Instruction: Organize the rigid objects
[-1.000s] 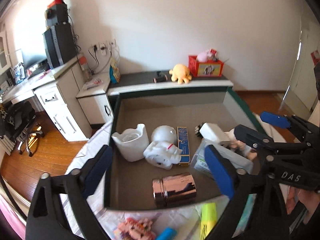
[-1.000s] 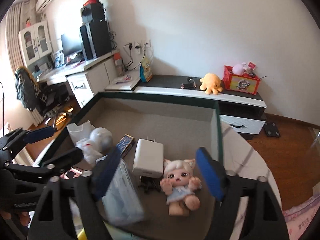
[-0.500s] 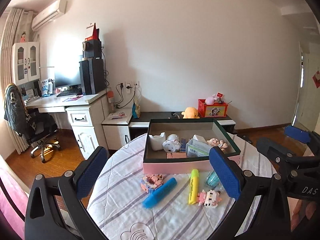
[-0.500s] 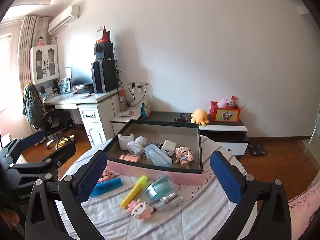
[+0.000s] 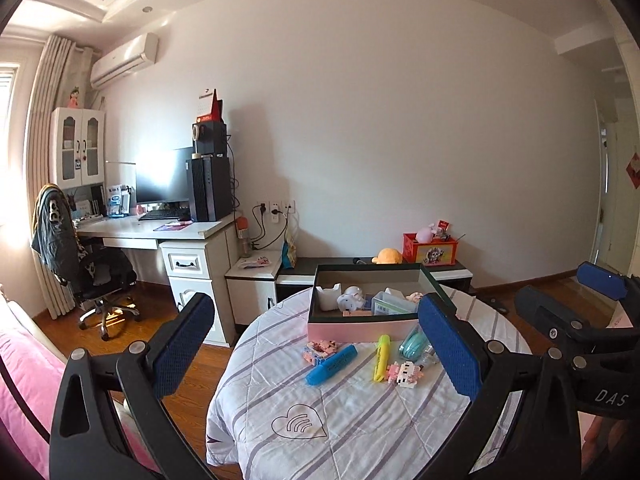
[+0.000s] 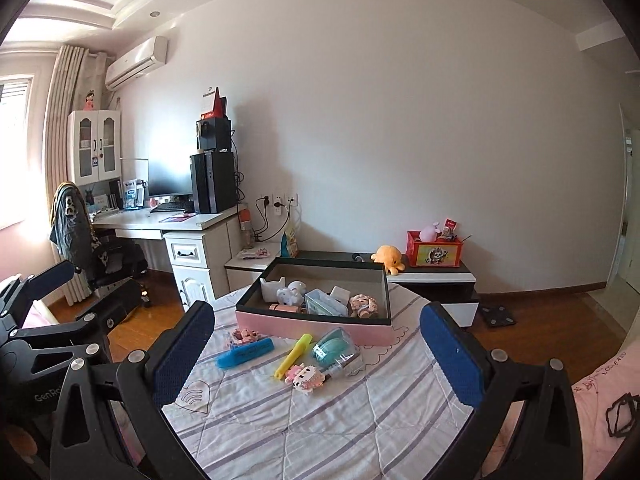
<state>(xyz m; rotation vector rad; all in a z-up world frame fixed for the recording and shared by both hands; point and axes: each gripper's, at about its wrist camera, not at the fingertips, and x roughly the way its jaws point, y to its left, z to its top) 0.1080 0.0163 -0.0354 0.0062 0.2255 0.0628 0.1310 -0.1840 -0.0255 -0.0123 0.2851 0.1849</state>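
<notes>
Sorting partly done: box holds several items.
We hold both grippers, left gripper and right gripper, released and empty; highlighters, block toys remain on bench.

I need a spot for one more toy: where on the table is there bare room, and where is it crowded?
Free: the near half of the striped tablecloth, from the heart print toward the camera, and the strip left of the blue marker. Crowded: between the pink box and the yellow highlighter, and inside the box's near half.
</notes>
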